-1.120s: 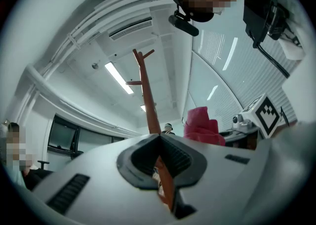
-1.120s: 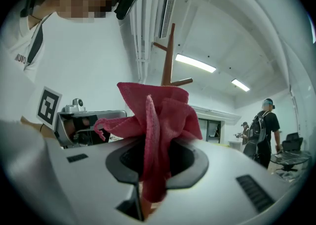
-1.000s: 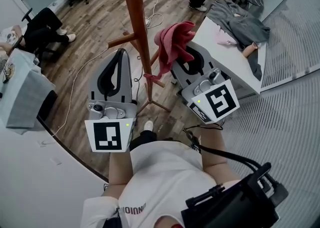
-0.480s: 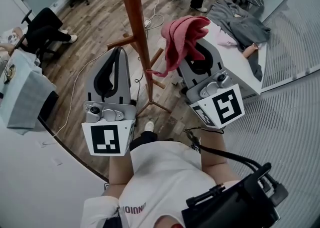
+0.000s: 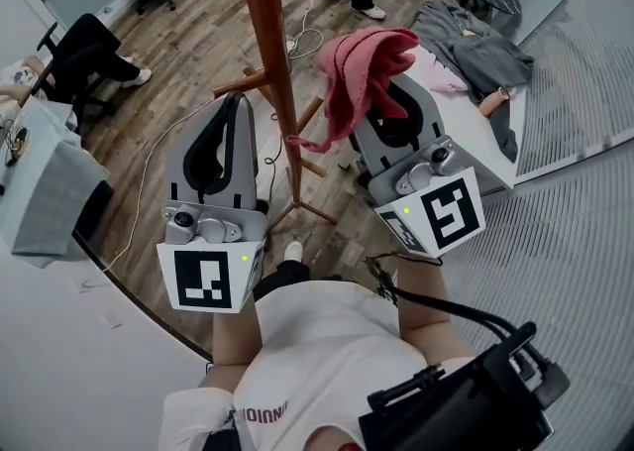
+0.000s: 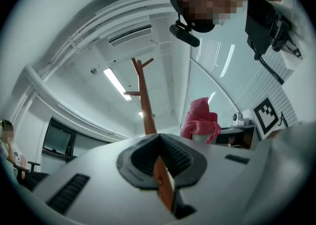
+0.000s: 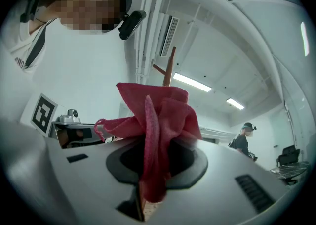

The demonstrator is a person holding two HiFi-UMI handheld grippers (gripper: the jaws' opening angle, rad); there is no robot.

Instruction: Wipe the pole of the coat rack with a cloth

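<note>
Head view: the wooden pole (image 5: 267, 43) of the coat rack rises between the two grippers. The left gripper (image 5: 238, 104) stands just left of the pole, tips up and apart from it. The right gripper (image 5: 384, 100) is on the other side, and a pink cloth (image 5: 362, 62) bunches over its tips. The bulk of the cloth sits just right of the pole with a small gap. One thin corner hangs down towards the pole's lower pegs, and whether it touches the wood cannot be told. A white table (image 5: 466, 137) with grey clothing (image 5: 475, 43) lies beyond the right gripper. The floor (image 5: 188, 53) is wood planks with cables.

Left gripper view: the left gripper (image 6: 158, 139) has its jaws pressed together with nothing between them. The pole (image 6: 143, 100) rises straight behind the tips, clear of them. The cloth (image 6: 200, 120) shows to the right of the pole.

Right gripper view: the right gripper (image 7: 148, 142) is clamped on the cloth (image 7: 158, 115), which comes up out of the jaws in a crumpled fold and spreads above them. Only the forked top of the pole (image 7: 169, 68) shows, above and behind the cloth. A person (image 7: 244, 142) stands far off at the right.
</note>
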